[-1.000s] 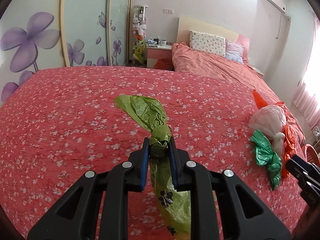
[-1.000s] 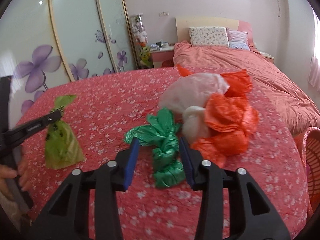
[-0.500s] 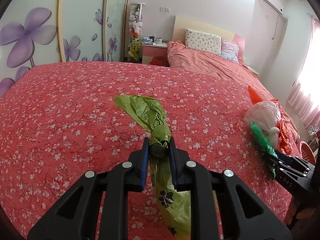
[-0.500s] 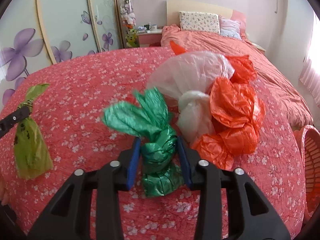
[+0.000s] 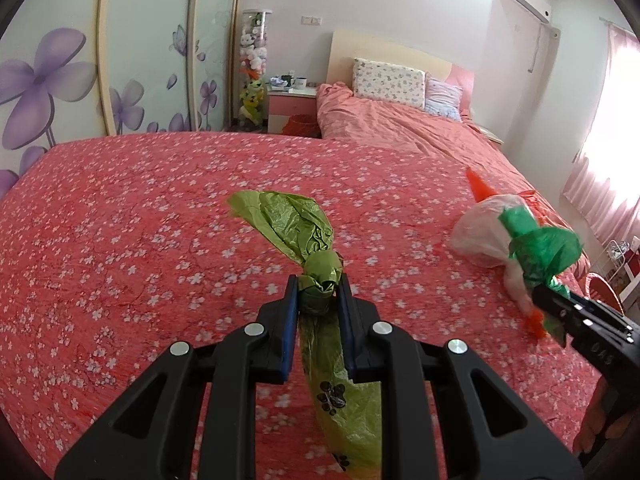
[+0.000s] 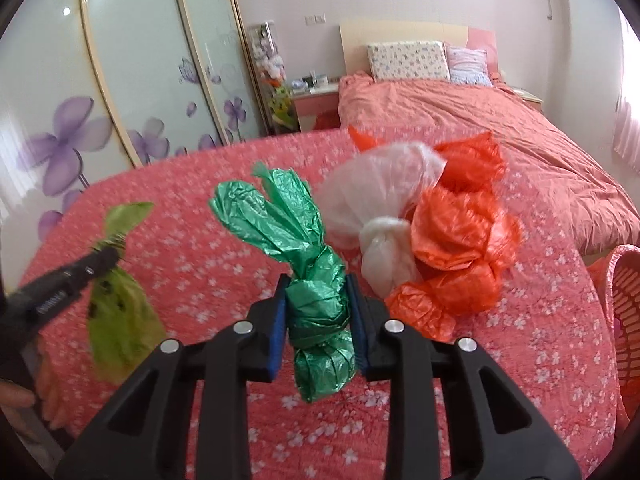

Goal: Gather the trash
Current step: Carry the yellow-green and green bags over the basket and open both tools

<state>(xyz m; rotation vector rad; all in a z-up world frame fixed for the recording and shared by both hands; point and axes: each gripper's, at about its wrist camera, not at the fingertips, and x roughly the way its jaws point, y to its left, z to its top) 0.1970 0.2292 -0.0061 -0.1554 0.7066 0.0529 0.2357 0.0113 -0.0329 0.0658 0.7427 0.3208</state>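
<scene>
Two bags are now in my grip: the left gripper (image 5: 318,294) clamps the lime bag (image 5: 320,284) while the right gripper (image 6: 316,312), jaws closing, has lifted the green bag (image 6: 316,308) off the bedspread (image 6: 540,320), both ready for the basket (image 6: 624,312).

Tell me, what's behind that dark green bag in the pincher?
Behind the dark green bag lie a whitish bag and orange bags on the bedspread. The bags are knotted, so their contents are hidden.

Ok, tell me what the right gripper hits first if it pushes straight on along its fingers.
Probably the red flowered bedspread; the right gripper, closing on the green bag, points downward at it. Depth is uncertain.
</scene>
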